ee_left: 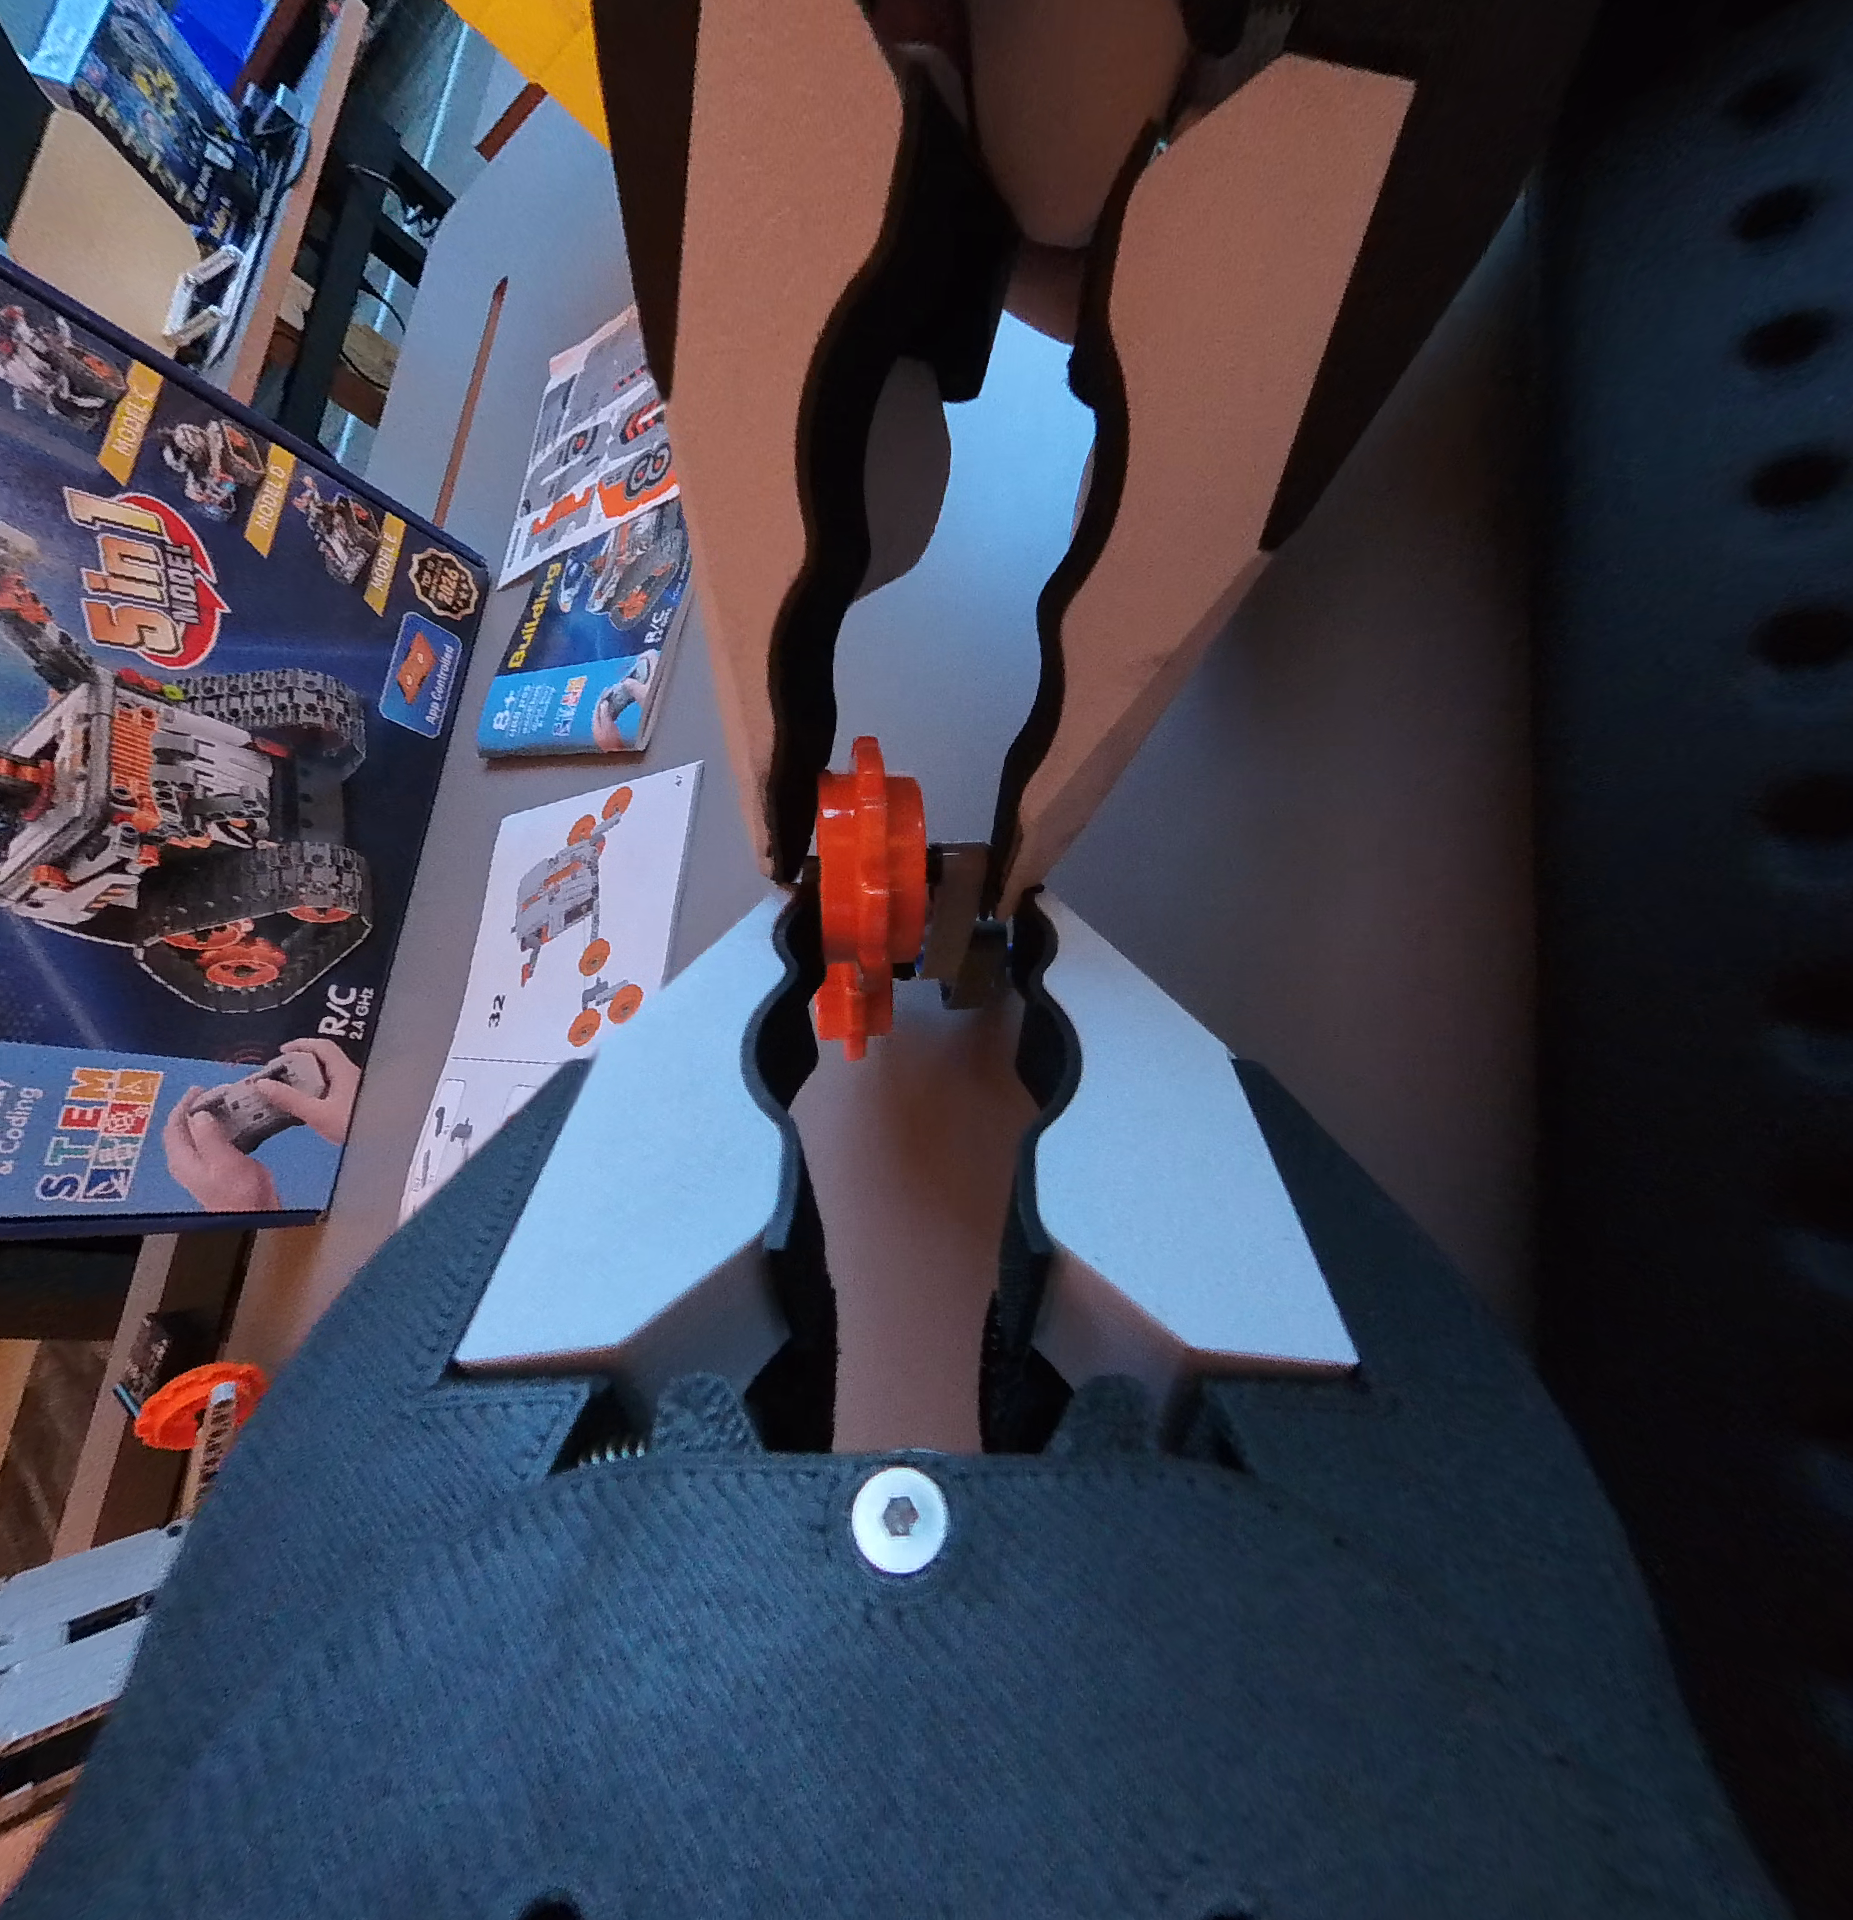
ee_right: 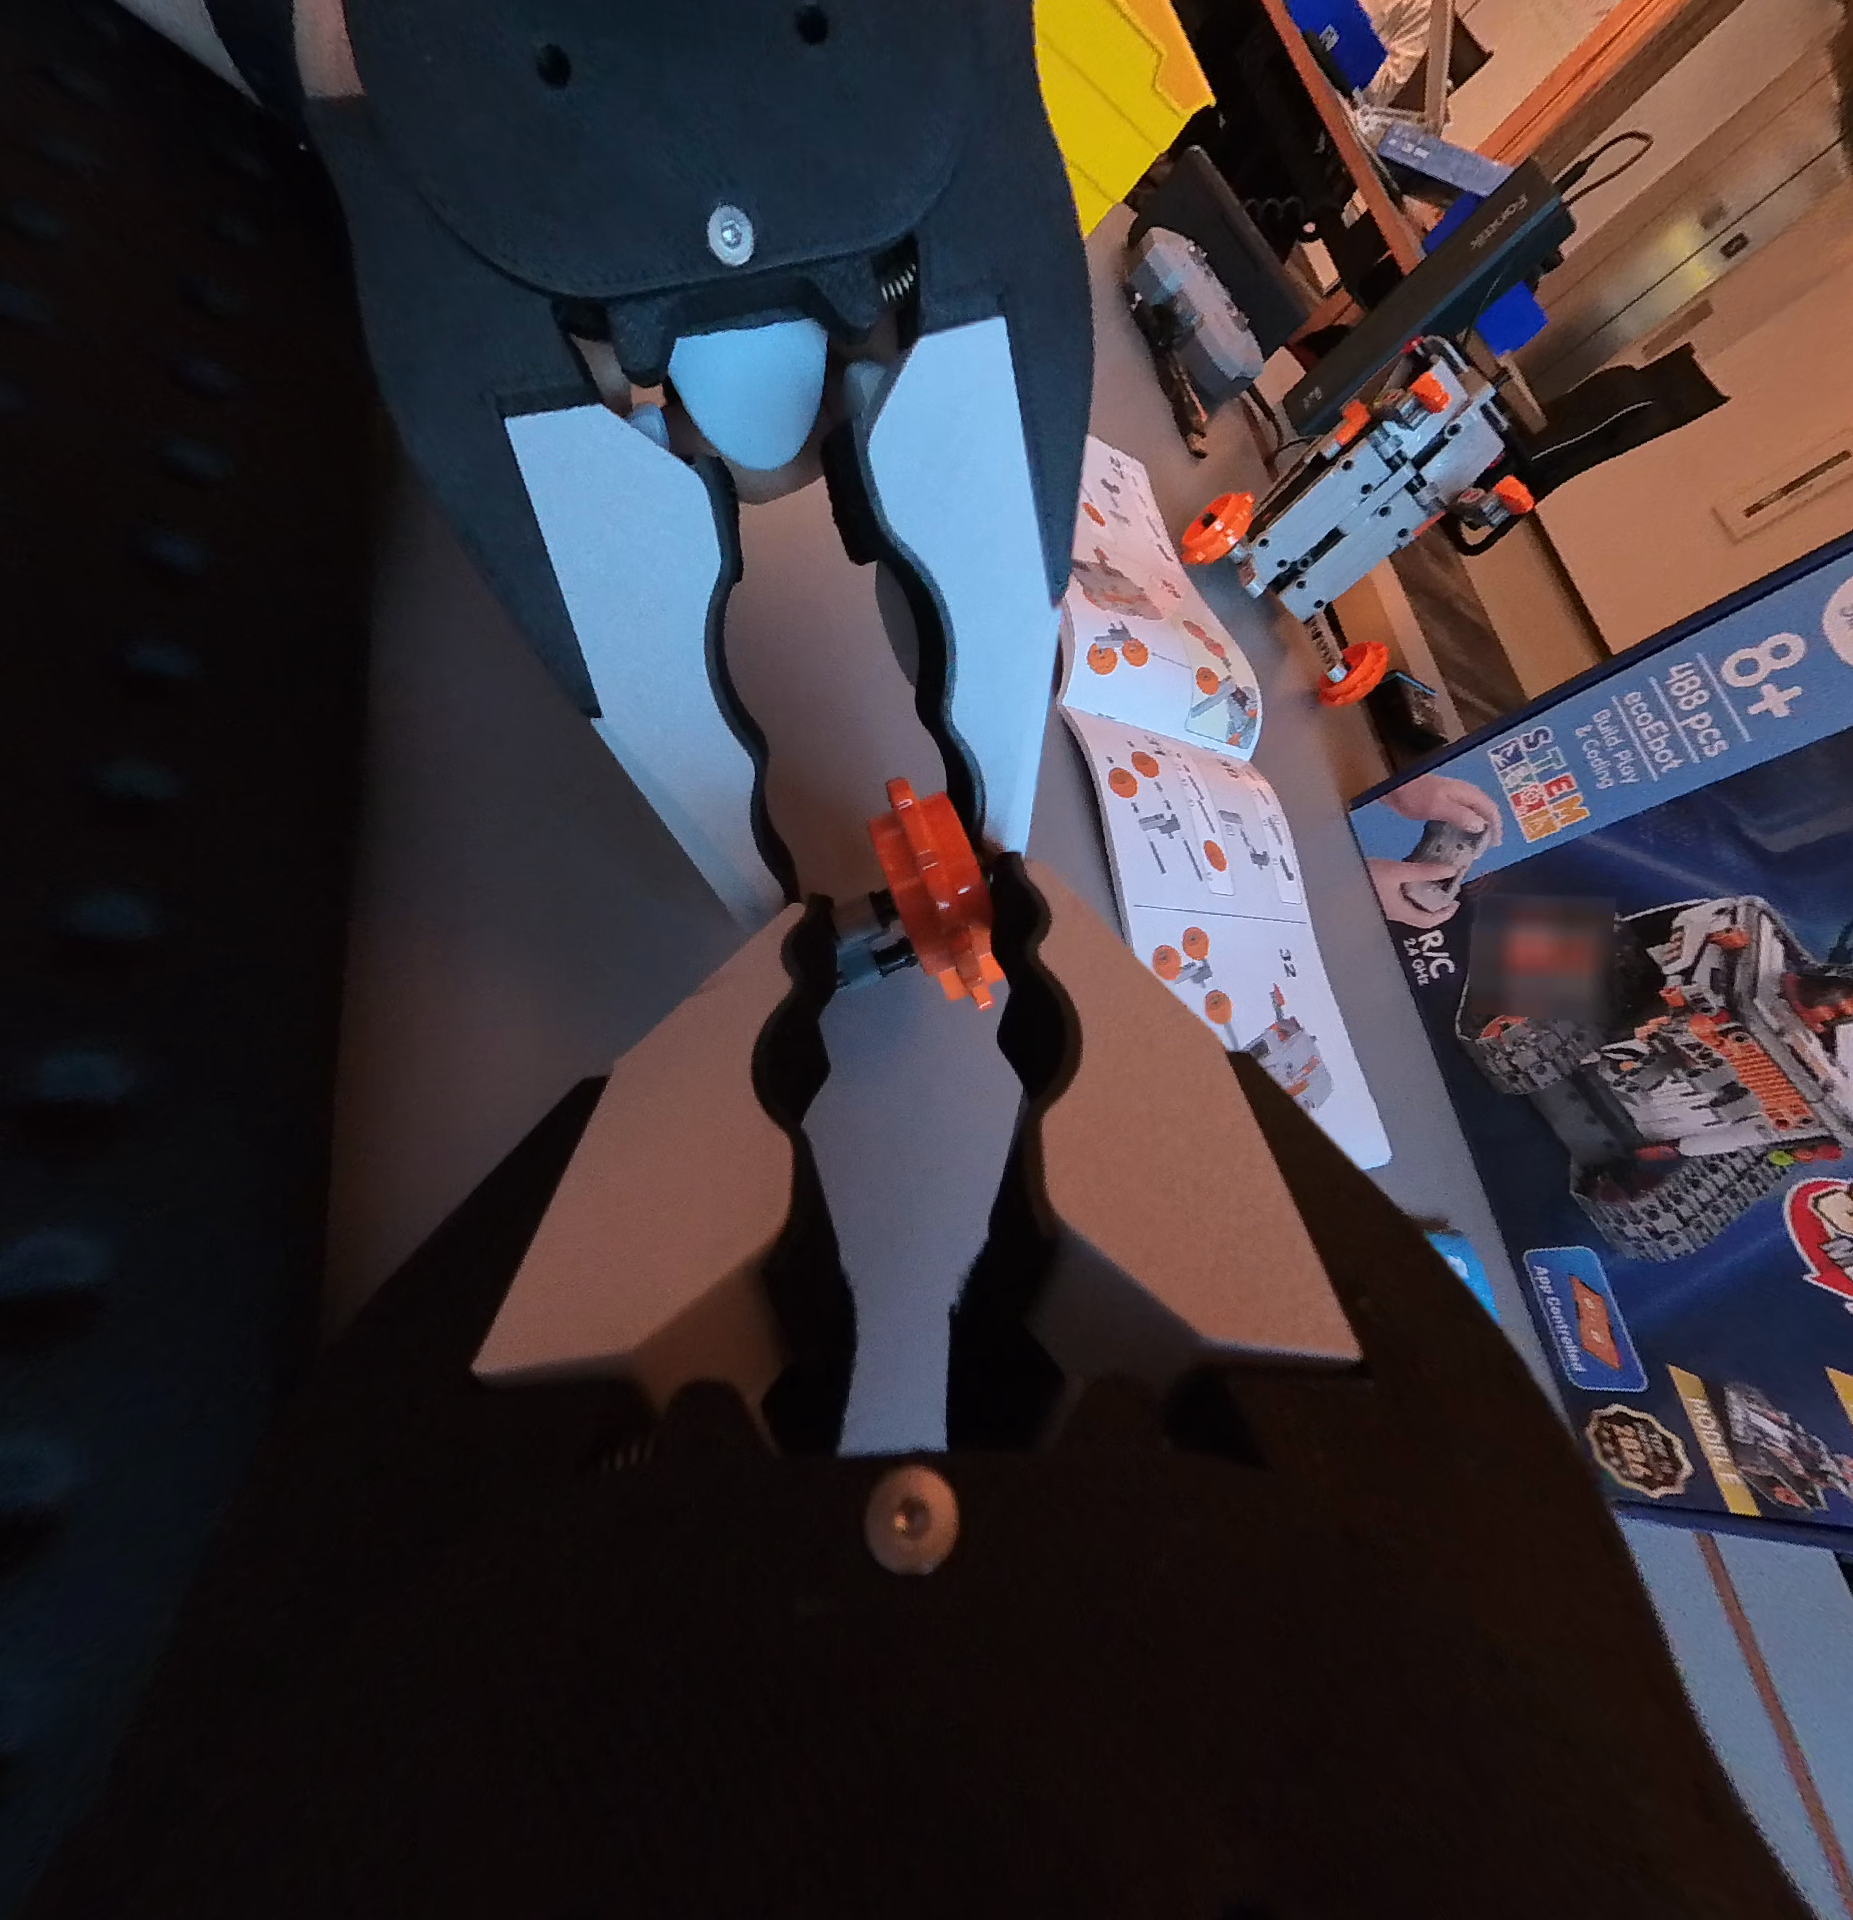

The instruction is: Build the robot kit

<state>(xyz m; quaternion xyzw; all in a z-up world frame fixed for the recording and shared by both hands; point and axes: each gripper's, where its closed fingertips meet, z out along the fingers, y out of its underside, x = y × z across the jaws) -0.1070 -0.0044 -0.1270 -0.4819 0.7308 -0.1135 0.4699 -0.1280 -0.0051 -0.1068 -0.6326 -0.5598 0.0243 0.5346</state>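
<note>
An orange toothed wheel with a short grey and black connector piece plugged into its hub hangs in the air above the grey counter, caught between two grippers that meet tip to tip. The left gripper, with pale fingers, pinches the assembly across its width from one end. The right gripper, with tan fingers, closes on it from the opposite end, one tip against the wheel's face and the other on the connector side. Held from two directions like this, the small part stays steady and neither camera loses sight of it; the grip looks set for pressing or aligning the two pieces, though that is a judgement.

Below and beside the grippers, an open instruction booklet lies flat near the counter's edge, its pages turned up for reading. A closed blue booklet and a sticker sheet lie farther along. A large blue kit box rests at the counter's side. A partly built grey vehicle with orange wheels stands towards the far edge.
</note>
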